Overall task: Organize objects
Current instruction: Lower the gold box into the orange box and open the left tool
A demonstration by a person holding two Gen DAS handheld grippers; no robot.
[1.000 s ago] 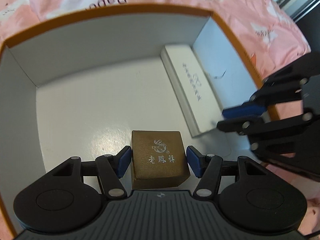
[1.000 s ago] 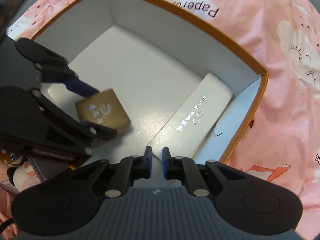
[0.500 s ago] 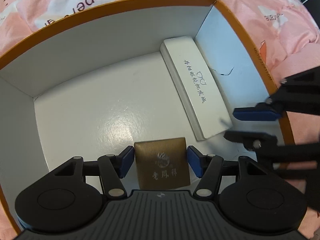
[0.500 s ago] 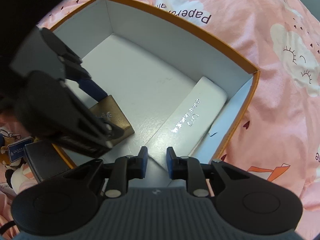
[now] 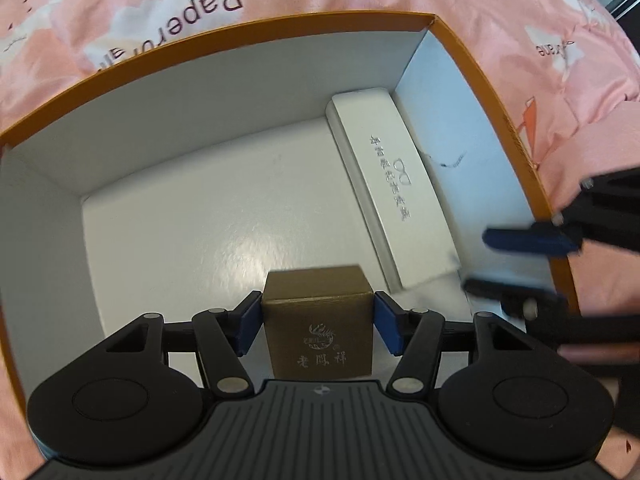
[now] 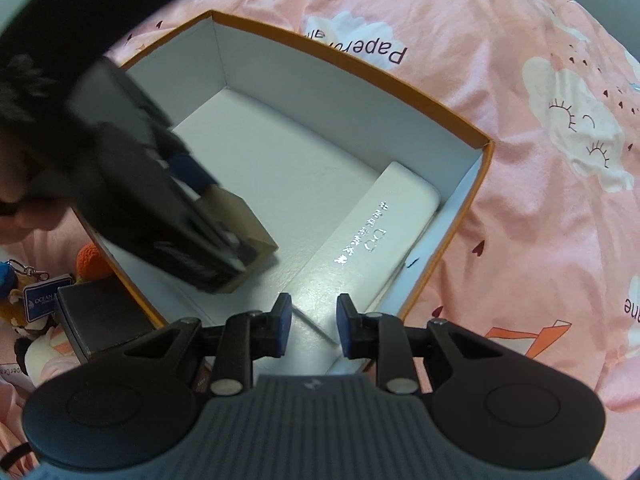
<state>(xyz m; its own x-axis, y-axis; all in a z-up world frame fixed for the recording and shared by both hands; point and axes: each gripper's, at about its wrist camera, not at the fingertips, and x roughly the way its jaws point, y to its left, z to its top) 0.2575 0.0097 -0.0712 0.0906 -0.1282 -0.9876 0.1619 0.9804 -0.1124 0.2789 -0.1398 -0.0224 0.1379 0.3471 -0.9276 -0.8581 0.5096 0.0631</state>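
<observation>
A brown cube box with a silver logo point(image 5: 320, 336) stands near the front wall inside a large white box with an orange rim point(image 5: 240, 28). My left gripper point(image 5: 318, 300) points straight down over it. Its jaws are closing and the blue pads point(image 5: 248, 324) lie against the cube's two sides. A long white glasses case point(image 5: 392, 184) lies along the right wall. My right gripper point(image 6: 314, 308) hovers above the near end of that case point(image 6: 372, 248); its jaws are opening with nothing between them. In the right wrist view the left gripper point(image 6: 218, 220) blurs over the cube point(image 6: 244, 216).
The large box point(image 6: 340, 60) sits on a pink cloud-print sheet point(image 6: 540, 160). Outside its left wall are a dark box point(image 6: 100, 316), an orange knitted toy point(image 6: 94, 260) and a tagged keychain point(image 6: 36, 304). A person's dark hair point(image 6: 24, 92) fills the left edge.
My right gripper has pulled up and back from the white case, and its jaws have parted. The cube now sits square between the left pads, which have drawn in against it.
</observation>
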